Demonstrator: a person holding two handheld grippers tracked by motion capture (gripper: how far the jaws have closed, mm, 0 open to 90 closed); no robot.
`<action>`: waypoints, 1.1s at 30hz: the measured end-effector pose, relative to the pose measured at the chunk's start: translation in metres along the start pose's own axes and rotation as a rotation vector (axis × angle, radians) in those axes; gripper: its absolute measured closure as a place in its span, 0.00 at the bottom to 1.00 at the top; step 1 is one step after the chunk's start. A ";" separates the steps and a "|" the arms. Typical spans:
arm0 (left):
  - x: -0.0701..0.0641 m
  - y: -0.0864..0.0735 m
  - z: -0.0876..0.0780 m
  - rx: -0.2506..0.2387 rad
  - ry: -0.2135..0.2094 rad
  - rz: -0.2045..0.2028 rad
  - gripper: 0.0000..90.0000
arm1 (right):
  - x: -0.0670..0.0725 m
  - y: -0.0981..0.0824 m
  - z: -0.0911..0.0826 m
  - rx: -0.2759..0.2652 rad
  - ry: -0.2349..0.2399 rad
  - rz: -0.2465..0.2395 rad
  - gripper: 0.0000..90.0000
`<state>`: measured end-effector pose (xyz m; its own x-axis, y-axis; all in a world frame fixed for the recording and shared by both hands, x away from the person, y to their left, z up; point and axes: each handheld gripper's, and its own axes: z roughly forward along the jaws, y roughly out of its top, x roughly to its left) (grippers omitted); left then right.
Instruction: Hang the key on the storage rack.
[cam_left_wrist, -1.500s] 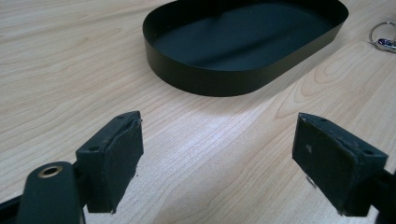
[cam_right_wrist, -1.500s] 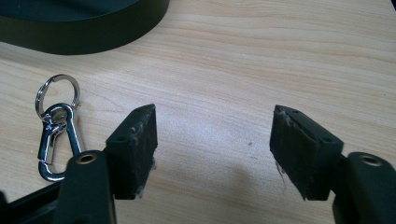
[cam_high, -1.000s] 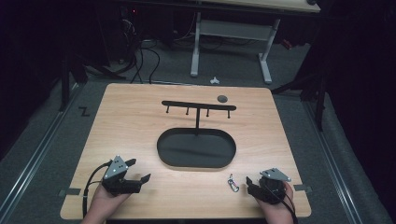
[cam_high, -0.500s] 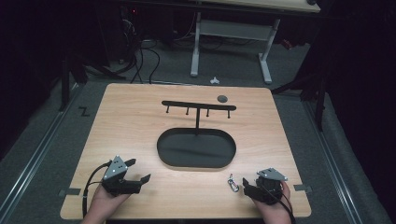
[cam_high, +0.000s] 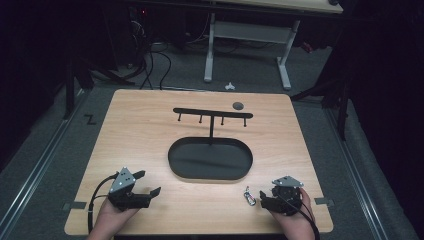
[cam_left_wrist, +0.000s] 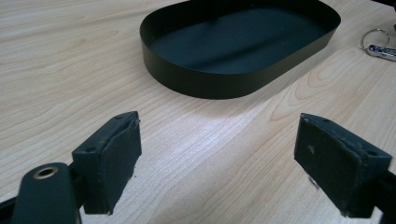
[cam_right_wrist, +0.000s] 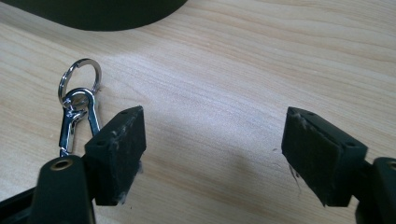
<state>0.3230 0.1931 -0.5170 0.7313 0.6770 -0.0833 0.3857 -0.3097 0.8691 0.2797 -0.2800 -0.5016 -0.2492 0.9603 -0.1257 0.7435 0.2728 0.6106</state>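
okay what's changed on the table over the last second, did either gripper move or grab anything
The right gripper slid a little leftward, closer to the keyring; its jaws stand open with nothing between them, and the keyring lies just outside them. Nothing was taken hold of or let go. The left gripper, open, the keyring, the tray and the hook rack stayed where they were.

Wooden table (cam_high: 140, 140): tray (cam_high: 210, 158), keyring (cam_high: 248, 196)

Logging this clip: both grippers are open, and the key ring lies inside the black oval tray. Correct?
Not quite. The key ring lies on the bare table, outside the oval tray, beside the right gripper, as the high view shows. Both grippers, including the left gripper, are open.
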 end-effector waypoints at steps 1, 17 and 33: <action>0.000 0.000 0.000 0.001 0.001 -0.001 0.17 | 0.000 0.000 0.000 0.000 0.000 0.000 0.26; -0.002 0.001 0.004 0.010 -0.010 0.013 0.17 | -0.007 0.015 -0.009 0.153 0.053 -0.055 0.34; -0.003 0.001 0.007 0.019 -0.024 0.020 0.17 | 0.010 0.028 -0.008 0.263 0.090 -0.157 0.40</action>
<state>0.3246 0.1861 -0.5188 0.7521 0.6544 -0.0784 0.3819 -0.3358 0.8611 0.2930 -0.2636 -0.4793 -0.4190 0.8992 -0.1261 0.8233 0.4347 0.3650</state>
